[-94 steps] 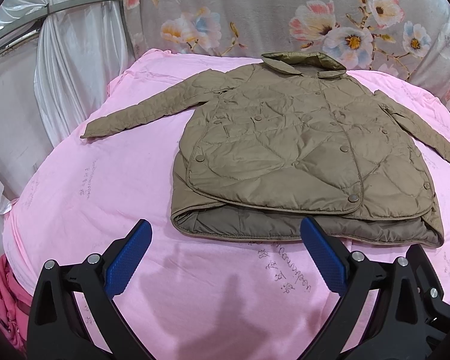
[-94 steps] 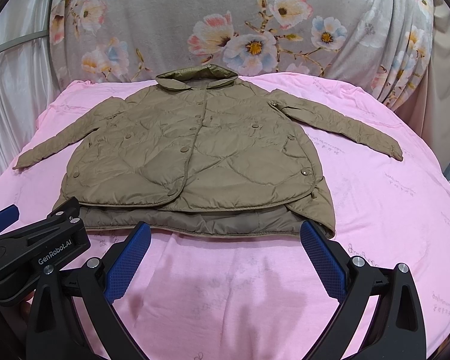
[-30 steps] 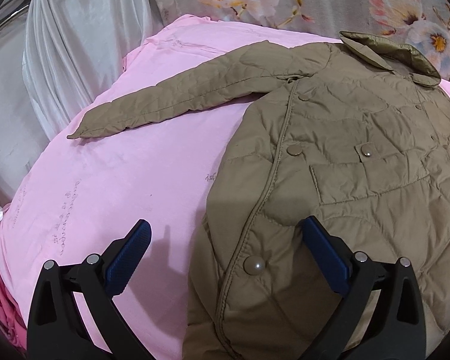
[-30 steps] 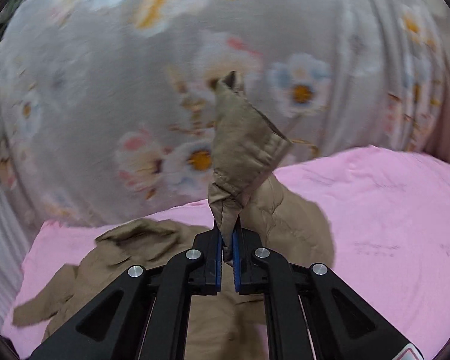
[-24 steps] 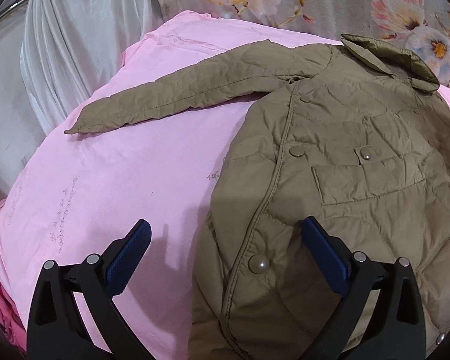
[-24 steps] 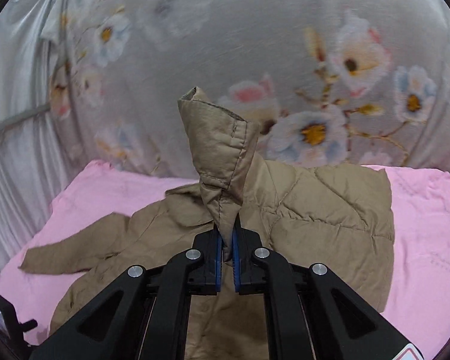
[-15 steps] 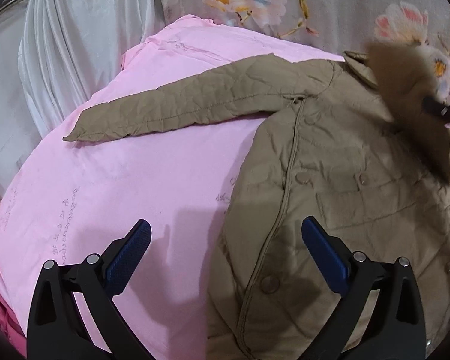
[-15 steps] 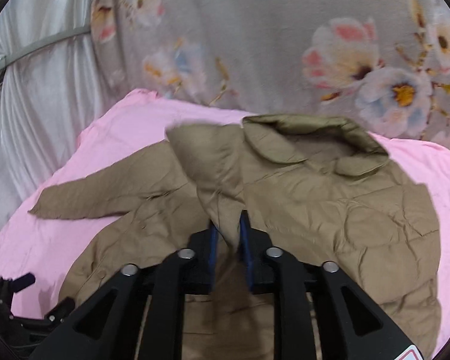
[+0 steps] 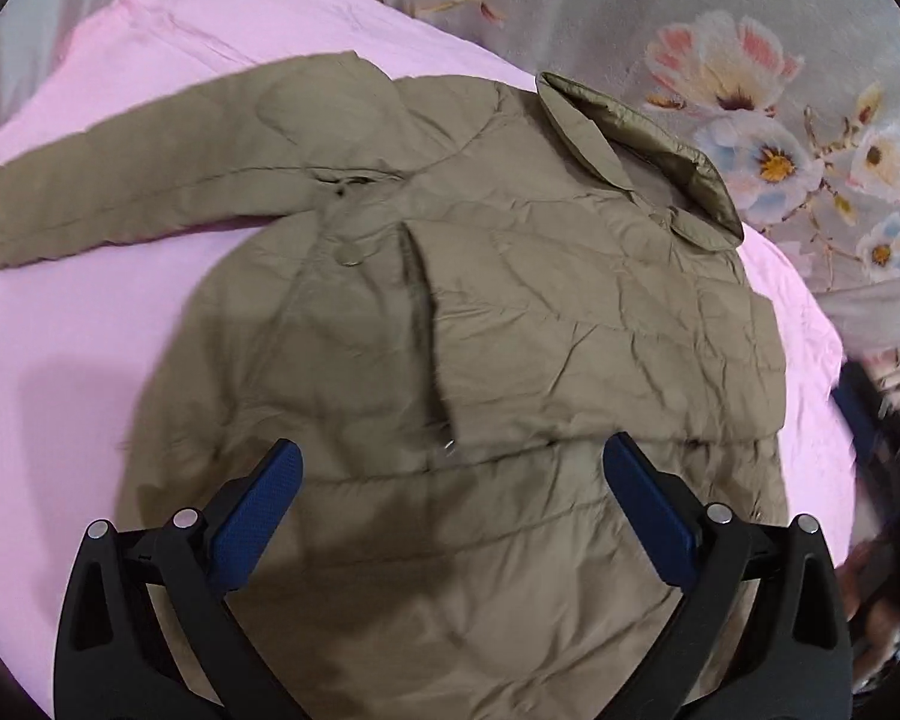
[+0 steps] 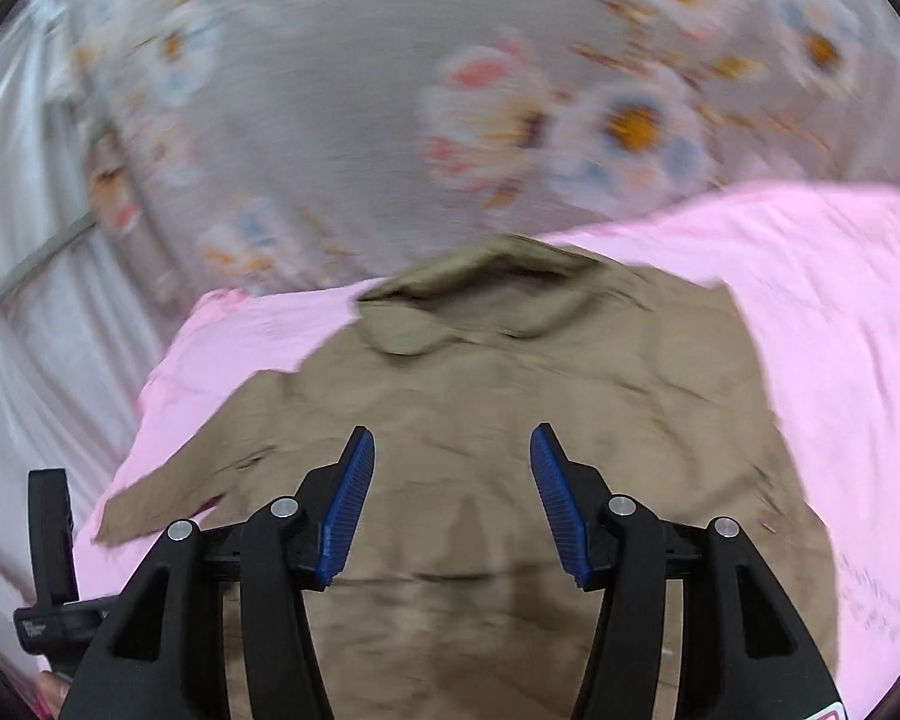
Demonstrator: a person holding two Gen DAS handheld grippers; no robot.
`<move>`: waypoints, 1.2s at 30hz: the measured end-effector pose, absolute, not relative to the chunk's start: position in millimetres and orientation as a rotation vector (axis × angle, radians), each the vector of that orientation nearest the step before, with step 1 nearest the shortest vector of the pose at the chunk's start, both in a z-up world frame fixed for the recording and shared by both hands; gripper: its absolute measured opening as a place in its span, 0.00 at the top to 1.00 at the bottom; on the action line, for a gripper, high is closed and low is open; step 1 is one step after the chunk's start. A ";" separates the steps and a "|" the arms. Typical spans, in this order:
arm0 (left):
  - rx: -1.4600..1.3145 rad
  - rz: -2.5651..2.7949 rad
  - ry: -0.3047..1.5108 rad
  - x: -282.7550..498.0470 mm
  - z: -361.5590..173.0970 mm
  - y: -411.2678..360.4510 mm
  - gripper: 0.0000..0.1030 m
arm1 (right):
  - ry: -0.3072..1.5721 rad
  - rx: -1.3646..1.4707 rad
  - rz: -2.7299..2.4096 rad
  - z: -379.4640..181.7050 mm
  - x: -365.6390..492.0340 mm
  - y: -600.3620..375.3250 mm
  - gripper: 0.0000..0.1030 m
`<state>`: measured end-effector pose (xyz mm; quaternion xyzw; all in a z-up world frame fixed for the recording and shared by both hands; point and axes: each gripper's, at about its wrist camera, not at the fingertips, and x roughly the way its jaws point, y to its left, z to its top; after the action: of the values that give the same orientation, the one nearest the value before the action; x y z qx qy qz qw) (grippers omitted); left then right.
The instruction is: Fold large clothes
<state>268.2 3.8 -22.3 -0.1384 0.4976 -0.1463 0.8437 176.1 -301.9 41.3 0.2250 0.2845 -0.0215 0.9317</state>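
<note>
A khaki quilted jacket [image 9: 510, 312] lies flat on a pink sheet [image 9: 78, 396], collar [image 9: 636, 144] at the far side. Its right sleeve [image 9: 600, 354] is folded across the chest. Its left sleeve [image 9: 120, 192] still stretches out to the left. My left gripper [image 9: 450, 504] is open and empty just above the jacket's lower front. My right gripper [image 10: 450, 492] is open and empty above the jacket [image 10: 510, 420]; this view is blurred. The left sleeve [image 10: 168, 492] shows at its lower left.
A grey floral cloth [image 9: 750, 48] hangs behind the bed, and a white curtain [image 10: 30, 300] hangs at the left. The pink sheet [image 10: 840, 330] extends right of the jacket. The left gripper's body [image 10: 48, 552] shows at the lower left of the right wrist view.
My right gripper carried the right sleeve over the chest, let it go and opened. It has pulled back. My left gripper moved right over the jacket's body.
</note>
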 end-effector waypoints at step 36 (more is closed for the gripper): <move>-0.011 -0.204 0.884 351.1 -55.6 -39.9 0.98 | 0.790 0.518 -0.335 -55.0 224.6 -417.8 0.97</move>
<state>351.1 -39.9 -55.6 -0.0052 0.4269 -0.0984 0.8989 224.6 -417.8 -55.0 0.2484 0.3786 -0.1604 0.8771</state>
